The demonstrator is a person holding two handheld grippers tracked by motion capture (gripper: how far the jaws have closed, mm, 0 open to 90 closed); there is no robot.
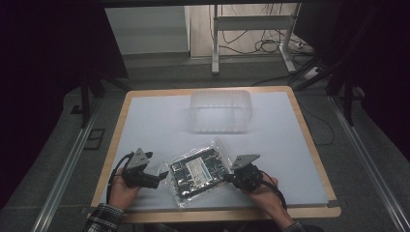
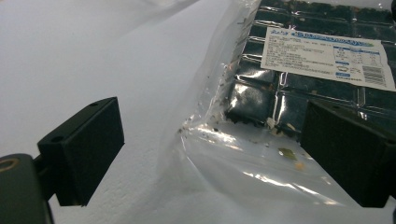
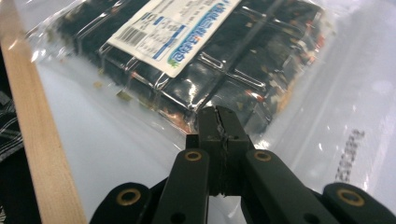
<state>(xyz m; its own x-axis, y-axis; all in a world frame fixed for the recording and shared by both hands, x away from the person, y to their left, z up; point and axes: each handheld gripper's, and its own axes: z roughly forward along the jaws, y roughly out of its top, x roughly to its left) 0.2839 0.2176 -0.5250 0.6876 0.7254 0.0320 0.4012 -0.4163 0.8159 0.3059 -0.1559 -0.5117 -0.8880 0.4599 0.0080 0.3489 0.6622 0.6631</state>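
Bag (image 1: 199,173) of dark packets lies at the tabletop's (image 1: 290,145) six o'clock edge; right tool (image 3: 218,122) pinches its film, left tool (image 1: 162,177) gapes. Close left squarely on film at nine o'clock.

A clear plastic container (image 1: 220,111) stands upside down on the white bench (image 1: 154,125), well beyond the two hand-held grippers and between them across the bench's width; its ribbed walls are see-through and the white surface shows through them; the bench has a pale wooden rim (image 1: 116,140) running round all sides, the near strip of it (image 3: 39,140) lying just beside the right hand-held gripper; beyond the bench's far edge stands a white metal frame (image 1: 251,34) on a grey floor (image 1: 159,72); dark cables (image 1: 261,46) trail over the floor by the frame's feet; metal rails (image 1: 72,164) flank the bench on both sides.
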